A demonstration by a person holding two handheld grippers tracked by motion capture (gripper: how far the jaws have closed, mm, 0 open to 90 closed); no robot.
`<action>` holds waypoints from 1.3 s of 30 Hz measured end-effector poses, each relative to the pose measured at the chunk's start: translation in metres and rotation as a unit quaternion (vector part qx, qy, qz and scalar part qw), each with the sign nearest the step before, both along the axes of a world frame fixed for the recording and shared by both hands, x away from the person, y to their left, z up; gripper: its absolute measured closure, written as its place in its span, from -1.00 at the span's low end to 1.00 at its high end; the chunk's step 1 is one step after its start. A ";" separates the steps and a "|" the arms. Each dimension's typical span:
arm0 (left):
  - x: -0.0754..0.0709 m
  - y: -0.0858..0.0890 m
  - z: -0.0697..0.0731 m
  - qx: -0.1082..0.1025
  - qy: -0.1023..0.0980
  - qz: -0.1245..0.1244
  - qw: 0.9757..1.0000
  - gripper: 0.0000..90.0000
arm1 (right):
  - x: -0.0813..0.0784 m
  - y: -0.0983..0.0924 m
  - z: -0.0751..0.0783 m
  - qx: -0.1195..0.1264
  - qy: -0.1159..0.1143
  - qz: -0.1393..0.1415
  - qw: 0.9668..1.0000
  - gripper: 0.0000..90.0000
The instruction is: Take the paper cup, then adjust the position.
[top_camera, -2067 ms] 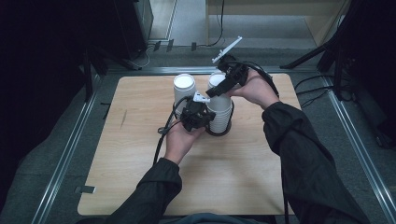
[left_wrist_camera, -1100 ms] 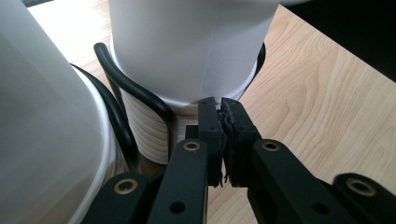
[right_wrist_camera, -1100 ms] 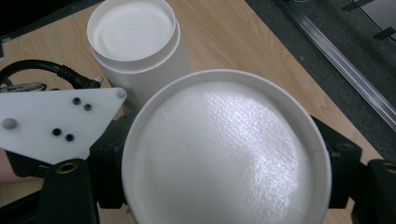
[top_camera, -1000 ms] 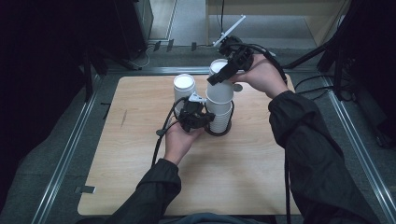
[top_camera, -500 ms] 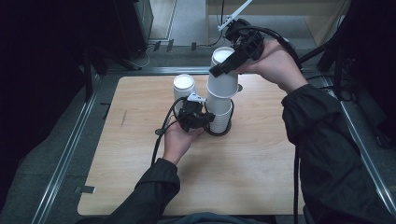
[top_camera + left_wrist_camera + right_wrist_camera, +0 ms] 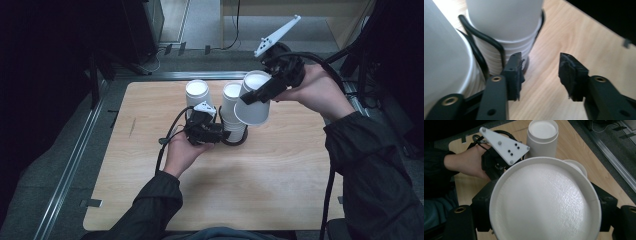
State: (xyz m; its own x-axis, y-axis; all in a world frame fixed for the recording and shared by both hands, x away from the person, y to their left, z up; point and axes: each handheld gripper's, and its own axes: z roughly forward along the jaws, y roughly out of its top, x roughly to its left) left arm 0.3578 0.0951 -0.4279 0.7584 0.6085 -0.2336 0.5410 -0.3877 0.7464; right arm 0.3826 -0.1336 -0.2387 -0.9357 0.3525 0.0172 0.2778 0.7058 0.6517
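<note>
My right gripper [image 6: 260, 91] is shut on a white paper cup [image 6: 252, 104] and holds it in the air, tilted, just right of a stack of white cups [image 6: 231, 107] in a black wire holder [image 6: 235, 141]. In the right gripper view the held cup [image 6: 544, 195] has one round end towards the camera, a jaw on each side. My left gripper [image 6: 220, 134] lies low at the holder's left side. Its jaws have just been opening. In the left gripper view the left gripper [image 6: 540, 72] has bare wood between its pads, and one pad [image 6: 514, 72] is beside the holder's wire [image 6: 484, 37].
A second stack of white cups [image 6: 196, 92] stands left of the holder, behind my left hand. The wooden table [image 6: 280, 175] has metal rails along its left and right sides. Cables trail from both grippers.
My right gripper has carried the cup up and to the right, off the stack. The left gripper has stayed at the holder and its jaws have parted.
</note>
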 end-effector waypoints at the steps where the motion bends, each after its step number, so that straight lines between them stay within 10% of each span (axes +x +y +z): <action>1: -0.002 0.001 0.001 -0.001 -0.004 -0.009 1.000 0.17 | -0.003 -0.003 -0.003 0.003 -0.005 0.005 1.000 -0.47; 6: -0.015 0.008 0.005 0.005 -0.022 -0.040 0.999 0.08 | -0.018 -0.015 -0.019 0.006 -0.006 0.008 1.000 -0.47; 16: -0.030 0.028 -0.002 -0.008 0.008 -0.045 0.999 -0.10 | -0.039 -0.021 -0.068 0.001 0.008 0.031 1.000 -0.47; 29: -0.035 0.041 -0.019 -0.065 0.010 -0.085 0.994 -0.54 | -0.043 -0.020 -0.134 -0.014 0.021 0.035 0.999 -0.47; 39: -0.038 0.040 -0.030 -0.029 -0.005 -0.090 0.995 -0.62 | -0.042 -0.016 -0.176 -0.006 0.027 0.025 0.999 -0.47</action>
State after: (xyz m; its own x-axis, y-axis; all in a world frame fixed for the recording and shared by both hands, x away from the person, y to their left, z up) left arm 0.3199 0.1349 -0.4577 0.8566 0.4473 -0.2574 0.4593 -0.4335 0.7753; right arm 0.3411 -0.1495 -0.4146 -0.9501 0.3051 0.0644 0.2763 0.7281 0.6273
